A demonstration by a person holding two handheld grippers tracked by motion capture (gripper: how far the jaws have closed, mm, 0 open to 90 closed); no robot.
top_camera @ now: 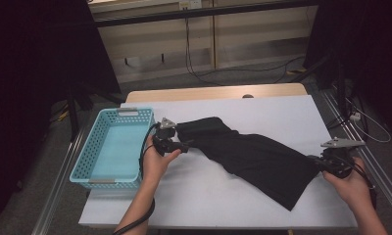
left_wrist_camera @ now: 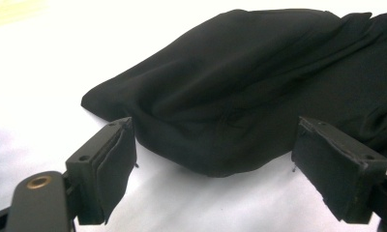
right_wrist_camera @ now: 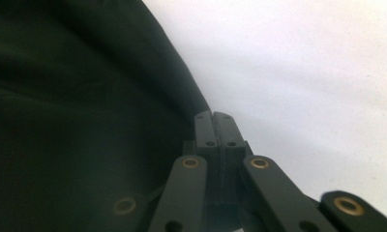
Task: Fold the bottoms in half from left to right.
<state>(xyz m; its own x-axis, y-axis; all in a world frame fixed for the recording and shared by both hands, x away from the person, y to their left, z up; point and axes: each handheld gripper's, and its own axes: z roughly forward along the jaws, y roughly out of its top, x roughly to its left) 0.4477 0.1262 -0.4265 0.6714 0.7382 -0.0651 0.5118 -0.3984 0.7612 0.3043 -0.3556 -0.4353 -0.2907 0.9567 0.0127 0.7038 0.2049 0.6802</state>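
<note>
Black cloth point(top_camera: 253, 156), one piece, spread crumpled across a white table point(top_camera: 194, 191) between two hand-held grippers.

Left gripper point(left_wrist_camera: 213, 164): jaws spread wide, nothing clamped, the cloth's bunched end lying just ahead of and between them, not touching either pad. Right gripper point(right_wrist_camera: 214, 121): jaws pressed together at the cloth's opposite edge, where the fabric lies against their left side; whether any cloth is pinched cannot be told. Turquoise perforated basket point(top_camera: 93, 156): on the left gripper's outer side, close by.
</note>
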